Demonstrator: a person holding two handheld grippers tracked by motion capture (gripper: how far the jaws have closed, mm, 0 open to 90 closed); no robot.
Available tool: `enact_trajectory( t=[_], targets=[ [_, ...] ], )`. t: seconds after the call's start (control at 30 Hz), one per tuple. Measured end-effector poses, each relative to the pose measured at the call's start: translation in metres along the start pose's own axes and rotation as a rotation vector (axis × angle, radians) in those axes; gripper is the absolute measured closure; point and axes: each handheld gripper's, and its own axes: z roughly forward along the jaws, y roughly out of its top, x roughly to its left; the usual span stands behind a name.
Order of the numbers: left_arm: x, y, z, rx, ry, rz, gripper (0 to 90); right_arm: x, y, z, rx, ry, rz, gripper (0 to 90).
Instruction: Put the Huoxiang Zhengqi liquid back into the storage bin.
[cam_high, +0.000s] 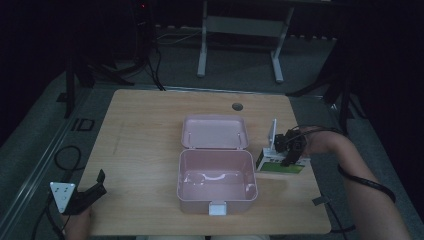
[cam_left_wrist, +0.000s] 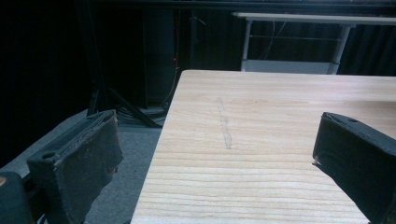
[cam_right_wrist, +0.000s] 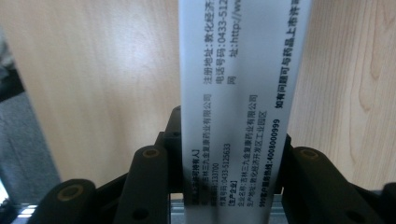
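Jaws of right gripper (cam_high: 289, 148) clamp carton (cam_right_wrist: 243, 93); left gripper (cam_high: 92, 192) spread, idle on desk (cam_high: 145, 130). Lift carton clear of rim, lower flat into pink box (cam_high: 216, 176).

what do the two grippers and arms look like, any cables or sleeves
Both grippers are black. The left gripper has a grey three-cornered plate with dark dots and worn flat pads. A black cable loops around the bare right forearm from the right gripper.

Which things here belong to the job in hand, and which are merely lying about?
In the job:
- white and green carton, clamped in the right gripper
- pink box, lid open

Lying about:
- left gripper, open, idle over the table
- white desk frame on the floor beyond
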Motion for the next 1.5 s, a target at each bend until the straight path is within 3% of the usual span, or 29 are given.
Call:
enact_trajectory(
  t=[0.13,0.43,0.93,1.03,1.27,1.5],
  targets=[
    [0.000,0.000,0.000,0.001,0.001,0.001,1.1,0.005,-0.001,-0.010,0.000,0.000,0.001,63.8],
    [-0.001,0.000,0.000,0.002,0.001,0.006,1.1,0.021,-0.002,-0.054,-0.008,-0.035,0.033,63.8],
    [-0.001,0.000,0.000,0.002,0.002,0.007,1.1,0.043,0.016,-0.096,0.013,-0.043,0.026,63.9],
    [-0.001,0.000,0.000,0.002,0.001,0.006,1.1,0.049,0.028,-0.104,0.008,-0.039,0.013,63.8],
    [-0.001,0.000,0.000,0.000,0.000,0.005,1.1,0.055,0.053,-0.105,0.025,-0.028,-0.030,63.8],
    [0.000,0.000,0.000,-0.002,-0.001,0.005,1.1,0.062,0.085,-0.112,-0.007,-0.012,-0.052,63.8]
  ],
)
